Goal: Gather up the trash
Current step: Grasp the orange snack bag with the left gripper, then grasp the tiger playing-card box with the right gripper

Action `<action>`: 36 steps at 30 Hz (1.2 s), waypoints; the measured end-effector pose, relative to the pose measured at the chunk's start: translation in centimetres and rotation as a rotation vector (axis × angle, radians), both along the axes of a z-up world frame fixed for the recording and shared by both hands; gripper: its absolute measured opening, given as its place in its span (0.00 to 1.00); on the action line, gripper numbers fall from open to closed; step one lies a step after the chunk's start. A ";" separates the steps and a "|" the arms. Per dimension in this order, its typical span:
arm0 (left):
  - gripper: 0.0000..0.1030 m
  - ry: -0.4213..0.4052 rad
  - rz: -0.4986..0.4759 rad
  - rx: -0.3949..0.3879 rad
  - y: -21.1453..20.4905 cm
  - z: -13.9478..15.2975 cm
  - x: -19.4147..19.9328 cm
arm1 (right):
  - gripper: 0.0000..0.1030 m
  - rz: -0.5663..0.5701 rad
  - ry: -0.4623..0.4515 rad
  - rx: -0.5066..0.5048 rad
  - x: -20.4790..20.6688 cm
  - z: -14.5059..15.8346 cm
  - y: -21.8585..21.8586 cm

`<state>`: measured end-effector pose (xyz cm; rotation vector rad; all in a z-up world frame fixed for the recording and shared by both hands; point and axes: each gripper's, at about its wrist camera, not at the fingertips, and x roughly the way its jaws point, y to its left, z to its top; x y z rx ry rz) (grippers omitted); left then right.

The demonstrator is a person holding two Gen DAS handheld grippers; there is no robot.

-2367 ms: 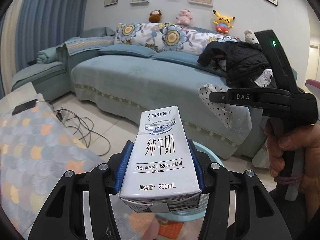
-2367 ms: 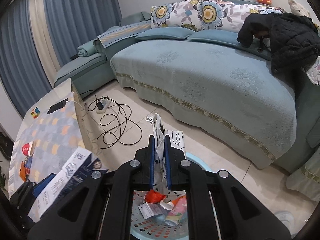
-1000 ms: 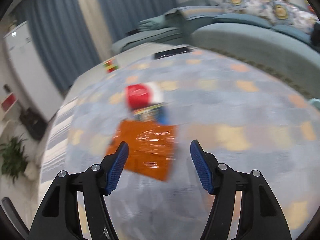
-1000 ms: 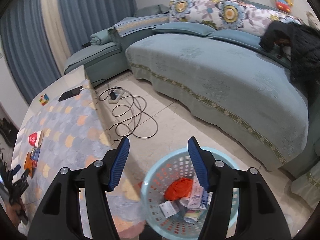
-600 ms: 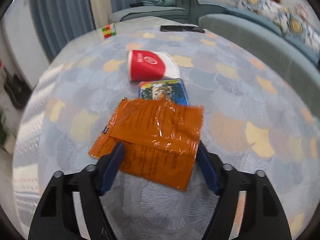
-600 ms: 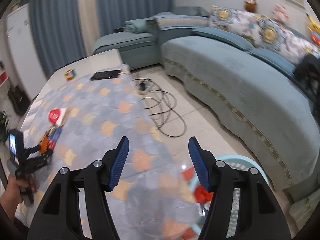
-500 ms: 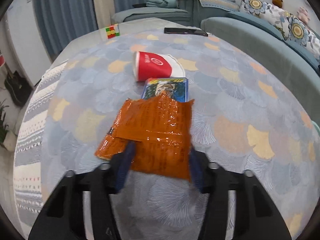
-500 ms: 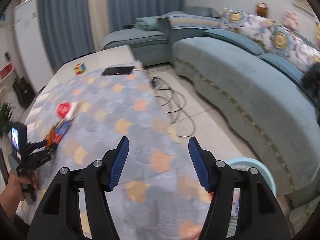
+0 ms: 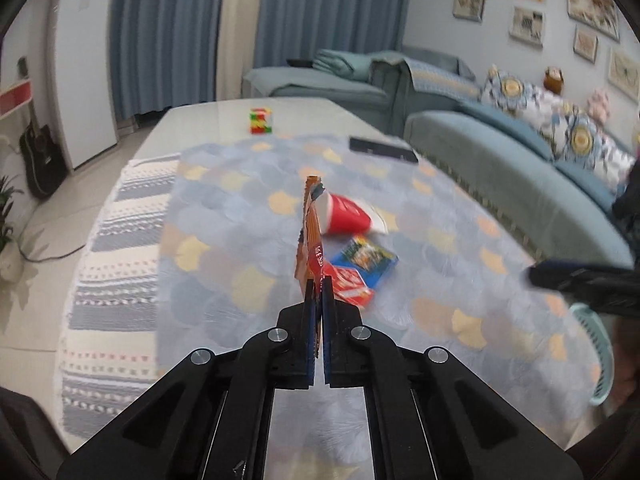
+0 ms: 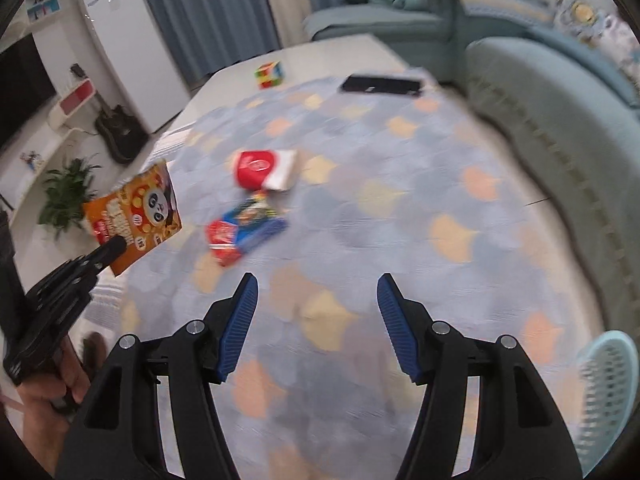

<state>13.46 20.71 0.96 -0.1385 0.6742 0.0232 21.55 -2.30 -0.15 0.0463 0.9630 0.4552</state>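
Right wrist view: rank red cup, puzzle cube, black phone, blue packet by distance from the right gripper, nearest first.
From the right gripper:
1. Blue packet, just ahead, slightly left.
2. Red cup, on its side behind the packet.
3. Black phone, far right, and puzzle cube, far left: too close to call.

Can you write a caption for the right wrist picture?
Open right gripper nears cup and wrappers; left gripper lifts snack bag.
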 end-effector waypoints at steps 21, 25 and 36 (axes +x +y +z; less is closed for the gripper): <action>0.00 -0.069 0.113 -0.013 3.9 3.2 -0.6 | 0.88 -0.176 0.074 -0.053 8.2 -8.6 14.7; 0.00 -0.071 0.110 0.011 3.6 3.3 -0.1 | 0.93 -0.137 0.005 -0.184 8.6 -9.3 17.0; 0.00 -0.068 0.085 0.067 2.4 3.0 0.4 | 0.64 0.011 0.016 -0.175 7.2 -8.6 15.0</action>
